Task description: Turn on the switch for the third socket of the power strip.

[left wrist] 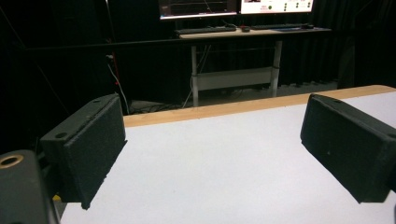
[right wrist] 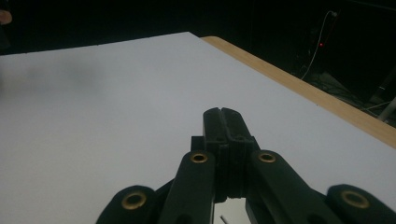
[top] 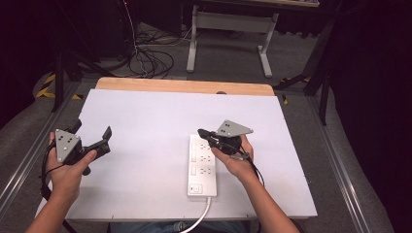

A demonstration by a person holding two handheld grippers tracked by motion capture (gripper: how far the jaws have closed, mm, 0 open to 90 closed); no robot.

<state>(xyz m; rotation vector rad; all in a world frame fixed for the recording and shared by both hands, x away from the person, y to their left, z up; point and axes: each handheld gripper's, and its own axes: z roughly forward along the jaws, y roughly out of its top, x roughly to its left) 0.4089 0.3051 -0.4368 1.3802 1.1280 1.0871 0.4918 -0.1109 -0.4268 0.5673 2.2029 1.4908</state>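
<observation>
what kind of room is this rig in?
Likely a lab or recording workspace, not a home. A white-topped table stands amid black curtains, loose cables trail on the grey floor, and a desk with lit monitors stands behind. A white power strip lies on the table.

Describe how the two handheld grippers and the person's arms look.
Both grippers are black, each topped by a grey three-cornered plate with small dark dots. The left gripper has broad, flat jaws faced with rough black pads. The right gripper has brass-coloured rings at its linkage pivots and ribbed jaw tips. A black cable trails from each. The forearms are bare, no sleeves showing.
</observation>
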